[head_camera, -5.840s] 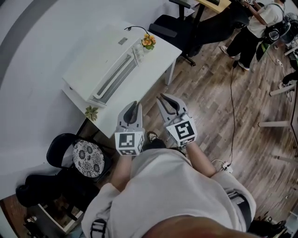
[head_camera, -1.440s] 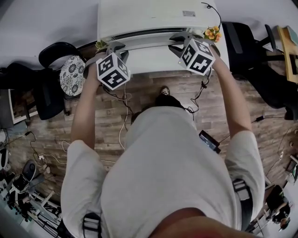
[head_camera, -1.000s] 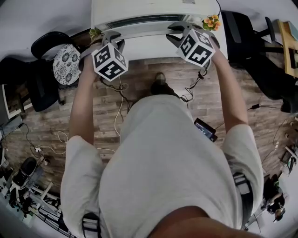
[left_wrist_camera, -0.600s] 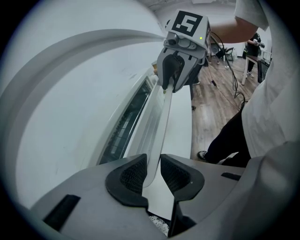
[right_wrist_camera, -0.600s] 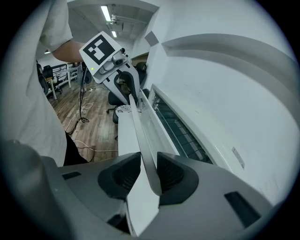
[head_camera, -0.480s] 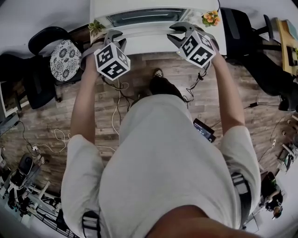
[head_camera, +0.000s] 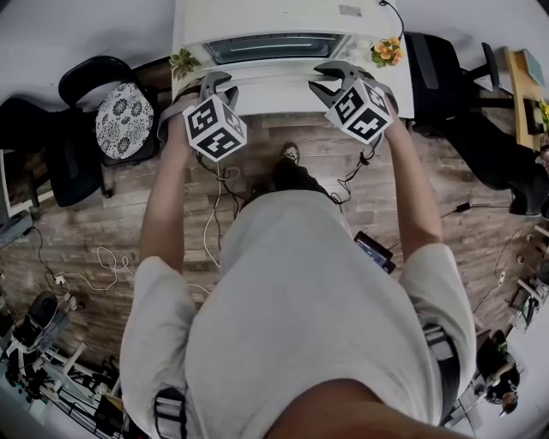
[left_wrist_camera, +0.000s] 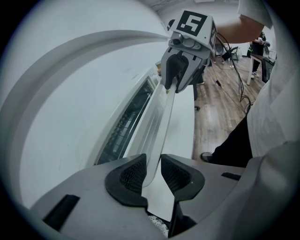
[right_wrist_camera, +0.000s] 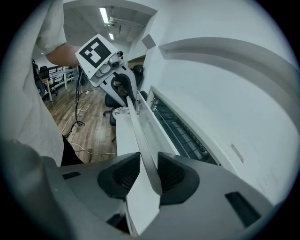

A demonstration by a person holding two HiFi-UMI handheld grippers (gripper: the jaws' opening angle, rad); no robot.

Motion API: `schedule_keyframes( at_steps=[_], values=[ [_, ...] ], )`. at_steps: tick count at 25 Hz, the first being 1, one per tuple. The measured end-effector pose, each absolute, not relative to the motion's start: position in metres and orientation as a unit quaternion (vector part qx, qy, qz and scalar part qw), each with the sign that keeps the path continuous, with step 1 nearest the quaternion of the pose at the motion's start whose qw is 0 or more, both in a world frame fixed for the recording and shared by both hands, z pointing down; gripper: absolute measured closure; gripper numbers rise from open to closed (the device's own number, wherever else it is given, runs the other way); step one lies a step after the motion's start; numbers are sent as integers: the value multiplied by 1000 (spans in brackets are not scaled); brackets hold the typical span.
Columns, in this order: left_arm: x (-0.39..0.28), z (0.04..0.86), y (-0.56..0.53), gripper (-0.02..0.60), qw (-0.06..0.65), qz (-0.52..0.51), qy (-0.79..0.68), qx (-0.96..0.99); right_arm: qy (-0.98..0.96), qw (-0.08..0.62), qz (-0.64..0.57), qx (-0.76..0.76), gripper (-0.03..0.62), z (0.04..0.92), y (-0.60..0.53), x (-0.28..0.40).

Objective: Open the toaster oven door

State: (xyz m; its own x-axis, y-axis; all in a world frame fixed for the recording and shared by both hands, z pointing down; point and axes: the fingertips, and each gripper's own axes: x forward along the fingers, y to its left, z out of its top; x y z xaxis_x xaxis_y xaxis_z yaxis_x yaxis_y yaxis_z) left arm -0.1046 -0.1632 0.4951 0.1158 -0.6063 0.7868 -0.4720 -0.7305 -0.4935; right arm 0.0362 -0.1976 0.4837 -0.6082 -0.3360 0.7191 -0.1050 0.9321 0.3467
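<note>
With the toaster oven door [head_camera: 274,47] ajar, my left gripper [left_wrist_camera: 152,171] and right gripper [right_wrist_camera: 149,173] straddle its handle [left_wrist_camera: 161,126], jaws loosely apart. The right's have just been opening.

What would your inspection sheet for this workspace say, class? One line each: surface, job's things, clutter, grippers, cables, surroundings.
Surface: white table with the oven on it.
Job's things: door ajar, handle at its top edge.
Clutter: flowers and plant beside the oven.
Grippers: left gripper and right gripper straddle the handle, jaws open; the right's have just been opening.
Cables: loose cables on the wood floor.
Surroundings: chairs on both sides.
</note>
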Motion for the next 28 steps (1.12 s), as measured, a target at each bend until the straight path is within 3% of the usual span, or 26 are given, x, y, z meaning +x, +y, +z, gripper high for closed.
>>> schedule_keyframes(
  at_steps=[28],
  values=[
    [-99,511,-139,477,51,-537,365,-759,-881,441,-119,128,474,502,-174,41]
  ],
)
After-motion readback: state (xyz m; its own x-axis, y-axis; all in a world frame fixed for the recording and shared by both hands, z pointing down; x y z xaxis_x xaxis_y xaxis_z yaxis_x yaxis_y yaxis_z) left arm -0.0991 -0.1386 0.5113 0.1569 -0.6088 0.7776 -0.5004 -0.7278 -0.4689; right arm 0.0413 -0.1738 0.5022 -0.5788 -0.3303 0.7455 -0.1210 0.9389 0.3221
